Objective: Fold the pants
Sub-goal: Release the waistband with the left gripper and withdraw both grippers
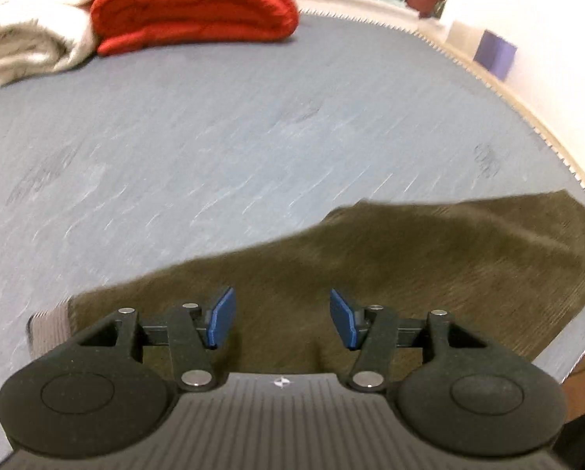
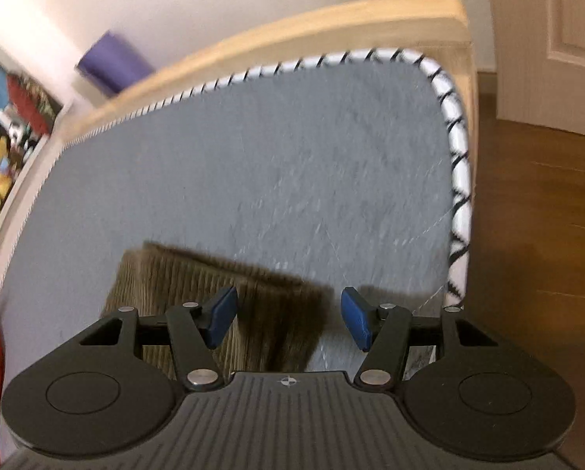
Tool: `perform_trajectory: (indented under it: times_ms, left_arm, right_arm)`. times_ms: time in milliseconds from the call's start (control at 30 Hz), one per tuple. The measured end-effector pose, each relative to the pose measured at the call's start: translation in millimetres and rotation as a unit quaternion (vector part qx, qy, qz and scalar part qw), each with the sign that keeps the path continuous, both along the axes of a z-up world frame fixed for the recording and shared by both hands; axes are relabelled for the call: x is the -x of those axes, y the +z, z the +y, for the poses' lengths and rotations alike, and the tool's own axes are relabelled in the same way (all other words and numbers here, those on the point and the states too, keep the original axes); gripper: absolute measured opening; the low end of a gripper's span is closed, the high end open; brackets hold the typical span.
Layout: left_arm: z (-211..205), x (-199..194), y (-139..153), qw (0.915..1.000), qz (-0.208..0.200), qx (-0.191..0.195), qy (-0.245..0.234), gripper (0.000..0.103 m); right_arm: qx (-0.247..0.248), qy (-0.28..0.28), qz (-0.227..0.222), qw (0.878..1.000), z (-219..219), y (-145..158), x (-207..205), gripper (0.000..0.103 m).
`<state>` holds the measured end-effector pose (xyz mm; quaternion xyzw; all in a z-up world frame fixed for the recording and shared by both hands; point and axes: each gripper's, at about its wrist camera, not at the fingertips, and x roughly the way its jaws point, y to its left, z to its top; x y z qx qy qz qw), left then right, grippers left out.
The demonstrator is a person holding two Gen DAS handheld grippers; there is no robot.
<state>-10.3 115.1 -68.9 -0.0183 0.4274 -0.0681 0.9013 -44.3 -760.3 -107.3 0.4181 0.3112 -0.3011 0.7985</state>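
Brown corduroy pants (image 1: 390, 266) lie flat on a blue-grey mattress (image 1: 214, 137), stretching from lower left to right, with a lighter ribbed cuff (image 1: 49, 327) at the left end. My left gripper (image 1: 282, 317) is open just above the pants, its blue pads (image 1: 222, 317) apart and empty. In the right wrist view one end of the pants (image 2: 222, 293) lies under and ahead of my right gripper (image 2: 288, 319), which is open and empty above the cloth's right edge.
A folded red blanket (image 1: 194, 4) and a cream blanket (image 1: 30, 27) lie at the far side of the mattress. The mattress corner with black-and-white piping (image 2: 459, 149) and a wooden bed frame (image 2: 331, 27) are near the right gripper; wooden floor (image 2: 535, 215) lies beyond.
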Motion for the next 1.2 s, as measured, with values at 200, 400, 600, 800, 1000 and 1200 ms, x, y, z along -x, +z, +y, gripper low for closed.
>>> perform_trajectory:
  times_ms: [200,400,600,800,1000,1200]
  left_arm:
    - [-37,-12,6,0.9996,-0.016,0.002,-0.023,0.062]
    - [-55,-18,1,0.9992,-0.018,-0.005,-0.035,0.062]
    - [-48,-23,1,0.9998,-0.020,-0.003,-0.007,0.063]
    - [-38,-28,-1,0.9996,-0.011,0.008,0.026,0.062]
    - [-38,-32,-5,0.9995,0.001,0.008,0.032,0.069]
    - [-41,-36,-10,0.9994,0.014,0.018,0.027,0.069]
  right_arm:
    - [0.006,0.034,0.016,0.999,11,-9,-15,0.063]
    - [0.010,0.020,0.008,1.000,13,-10,-16,0.026]
    - [0.072,0.032,-0.057,0.995,49,32,-9,0.019]
    - [0.161,0.287,-0.209,0.921,186,93,-30,0.018]
    - [0.099,0.643,-0.222,0.726,358,76,-40,0.027]
    - [0.109,0.770,-0.123,0.616,440,37,-30,0.045]
